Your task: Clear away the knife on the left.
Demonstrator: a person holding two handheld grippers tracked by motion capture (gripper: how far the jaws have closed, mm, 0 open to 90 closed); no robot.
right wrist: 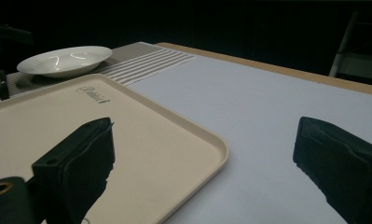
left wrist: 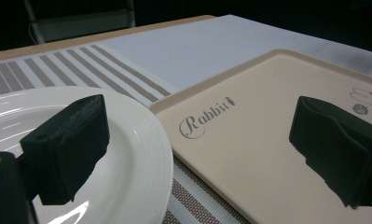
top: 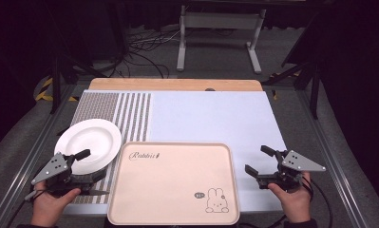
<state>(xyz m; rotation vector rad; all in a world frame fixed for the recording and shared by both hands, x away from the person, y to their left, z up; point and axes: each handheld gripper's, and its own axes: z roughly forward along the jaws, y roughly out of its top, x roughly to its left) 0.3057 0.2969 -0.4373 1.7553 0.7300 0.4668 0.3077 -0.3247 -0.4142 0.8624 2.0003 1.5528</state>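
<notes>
Left of the tray [top: 173, 183]: white plate [top: 88, 145], round (no long axis), nearest the left gripper [top: 86, 166], one jaw over its rim. Right gripper [top: 261, 161] beyond the tray's right edge. Both gaping, empty.

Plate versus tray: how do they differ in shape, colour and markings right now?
The plate is round, glossy white and unmarked, with a ribbed rim. The tray is a rounded rectangle, beige, larger, and printed with "Rabbit" script and a rabbit drawing. The plate rests on the striped mat, at the tray's left. Both lie flat and empty.
</notes>
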